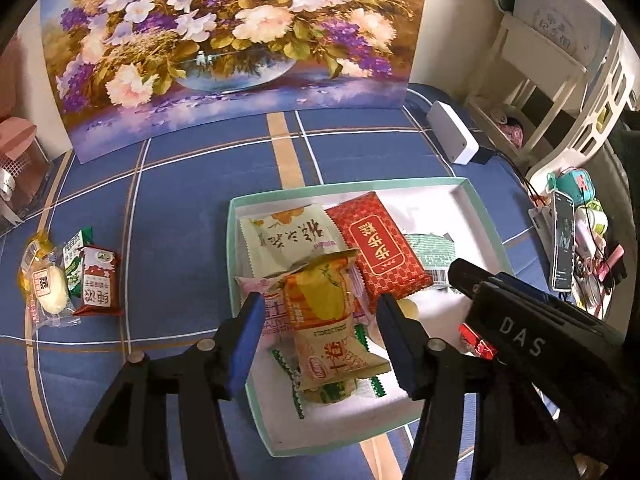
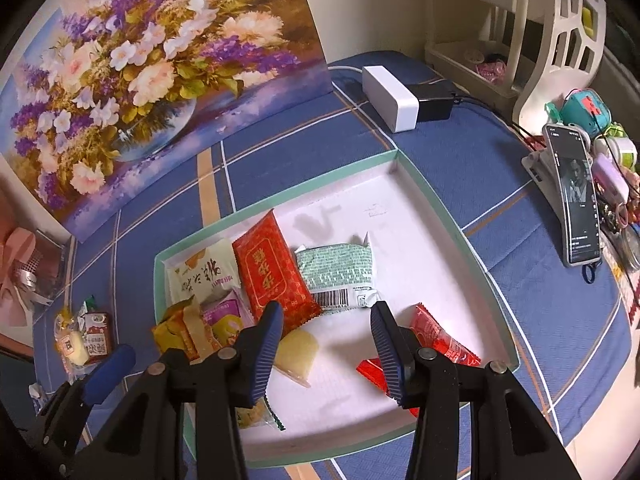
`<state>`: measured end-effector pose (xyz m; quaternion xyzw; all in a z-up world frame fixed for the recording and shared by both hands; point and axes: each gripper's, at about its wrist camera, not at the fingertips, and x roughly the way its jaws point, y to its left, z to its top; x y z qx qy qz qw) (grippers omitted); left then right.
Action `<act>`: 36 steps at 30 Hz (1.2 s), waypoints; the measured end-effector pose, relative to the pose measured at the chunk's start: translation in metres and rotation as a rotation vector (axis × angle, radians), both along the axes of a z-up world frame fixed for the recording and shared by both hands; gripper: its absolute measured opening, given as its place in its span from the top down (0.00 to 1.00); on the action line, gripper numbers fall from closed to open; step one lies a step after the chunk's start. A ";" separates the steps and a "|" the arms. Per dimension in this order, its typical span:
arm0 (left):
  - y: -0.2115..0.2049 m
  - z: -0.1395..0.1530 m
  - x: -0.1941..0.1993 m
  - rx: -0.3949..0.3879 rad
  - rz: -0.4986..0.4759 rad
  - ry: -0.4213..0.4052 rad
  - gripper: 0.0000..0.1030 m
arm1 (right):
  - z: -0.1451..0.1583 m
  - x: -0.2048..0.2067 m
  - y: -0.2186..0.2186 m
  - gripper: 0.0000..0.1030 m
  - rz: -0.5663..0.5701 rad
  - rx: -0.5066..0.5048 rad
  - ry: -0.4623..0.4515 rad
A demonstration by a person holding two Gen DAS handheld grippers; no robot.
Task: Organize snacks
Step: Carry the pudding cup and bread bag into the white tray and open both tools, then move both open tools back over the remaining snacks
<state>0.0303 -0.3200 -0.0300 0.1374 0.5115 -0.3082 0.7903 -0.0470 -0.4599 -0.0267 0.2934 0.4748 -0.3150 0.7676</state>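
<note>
This looks like a lived-in home, likely a bedroom or living corner; the work surface is covered by a blue plaid cloth (image 1: 180,184) of household fabric; a large floral painting (image 1: 224,40) leans against a cream wall behind it; a white openwork shelf unit (image 2: 560,36) holds small personal items at the right; a phone (image 2: 576,196) stands propped on a stand beside toys and trinkets; a white box (image 2: 390,96) with a black adapter and cable sits nearby; a pink ribbon bow (image 2: 18,276) lies at the left edge.

Snack packets (image 1: 320,308) piled in mint-rimmed tray (image 1: 486,216)
</note>
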 end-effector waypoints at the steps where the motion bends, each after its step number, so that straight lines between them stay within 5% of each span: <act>1: 0.002 0.000 0.001 0.001 0.007 0.001 0.43 | 0.000 0.000 0.000 0.52 0.002 0.001 -0.001; 10: 0.029 0.005 0.025 -0.029 0.118 0.020 0.43 | -0.003 0.005 0.004 0.52 0.025 0.001 0.017; 13: 0.044 0.004 0.036 -0.030 0.183 0.027 0.36 | -0.004 0.008 0.007 0.37 0.036 -0.003 0.028; 18: 0.066 0.005 0.051 -0.007 0.258 0.012 0.31 | -0.002 0.012 0.011 0.36 0.052 -0.015 0.037; 22: 0.085 0.003 0.064 0.037 0.320 -0.008 0.19 | -0.002 0.016 0.015 0.28 0.069 -0.034 0.054; 36: 0.126 0.007 0.086 0.048 0.430 -0.051 0.14 | 0.006 0.031 0.036 0.00 0.137 -0.080 0.039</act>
